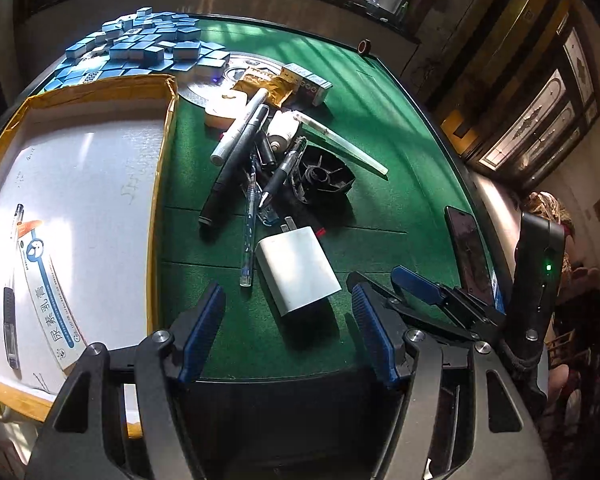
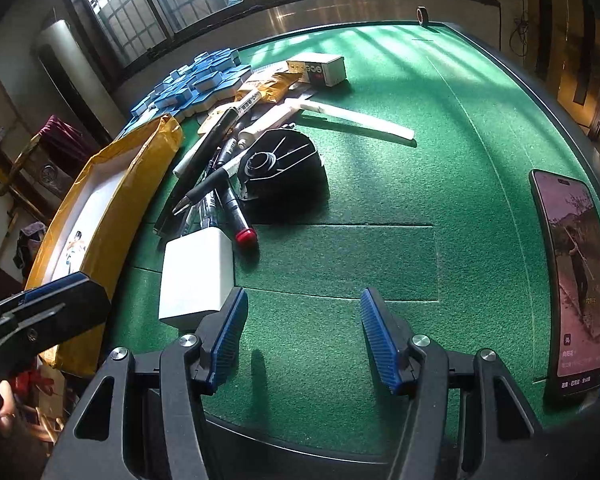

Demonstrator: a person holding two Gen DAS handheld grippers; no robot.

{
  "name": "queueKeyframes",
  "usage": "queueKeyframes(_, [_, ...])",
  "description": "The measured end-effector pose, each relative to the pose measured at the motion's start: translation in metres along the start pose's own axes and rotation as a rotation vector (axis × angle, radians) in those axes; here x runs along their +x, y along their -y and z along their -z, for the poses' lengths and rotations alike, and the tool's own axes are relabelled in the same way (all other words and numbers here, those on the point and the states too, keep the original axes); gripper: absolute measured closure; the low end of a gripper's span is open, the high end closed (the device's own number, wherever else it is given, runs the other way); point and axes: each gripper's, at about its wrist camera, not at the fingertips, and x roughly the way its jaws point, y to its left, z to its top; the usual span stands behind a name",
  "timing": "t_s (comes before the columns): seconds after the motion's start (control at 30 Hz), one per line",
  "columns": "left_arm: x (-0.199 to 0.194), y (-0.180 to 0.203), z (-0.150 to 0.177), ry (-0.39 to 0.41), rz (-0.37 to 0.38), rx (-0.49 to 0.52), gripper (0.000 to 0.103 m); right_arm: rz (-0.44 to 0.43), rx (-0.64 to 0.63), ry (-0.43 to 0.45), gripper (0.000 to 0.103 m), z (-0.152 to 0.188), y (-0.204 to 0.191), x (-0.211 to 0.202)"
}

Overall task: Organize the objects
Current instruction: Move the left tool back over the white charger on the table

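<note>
A white charger block [image 1: 296, 268] lies on the green felt just ahead of my left gripper [image 1: 288, 298], whose blue pads stand open on either side of its near end without touching it. Beyond it is a heap of pens and markers [image 1: 244, 152] and a black plastic part [image 1: 324, 172]. At the left, a yellow-taped box [image 1: 164, 160] holds a cream carton [image 1: 48, 292] and a pen [image 1: 10, 312]. My right gripper [image 2: 304, 300] is open over bare felt, with the charger block [image 2: 198, 276] just outside its left finger. The left gripper [image 2: 44, 304] shows at the lower left.
Blue mahjong tiles [image 1: 148, 44] are piled at the far left of the table. Small cartons [image 1: 304, 80] and a long white stick [image 1: 348, 148] lie behind the heap. A lit phone [image 2: 576, 276] rests near the right edge, and a tape roll [image 2: 421, 14] sits on the far rim.
</note>
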Motion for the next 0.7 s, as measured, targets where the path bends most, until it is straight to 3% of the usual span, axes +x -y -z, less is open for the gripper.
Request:
queueKeyframes(0.17, [0.016,-0.008,0.006,-0.065,-0.036,-0.009,0.038,0.000,0.012,0.003,0.049,-0.001,0.003,-0.001])
queueKeyframes(0.53, [0.003,-0.020,0.015,-0.052,-0.095,0.037,0.038,0.027,-0.005,0.005,0.041,-0.004,-0.004,0.004])
queueKeyframes(0.7, [0.004,-0.020,0.011,-0.054,-0.085,0.015,0.038,0.019,0.008,0.007,0.038,-0.004,-0.004,0.004])
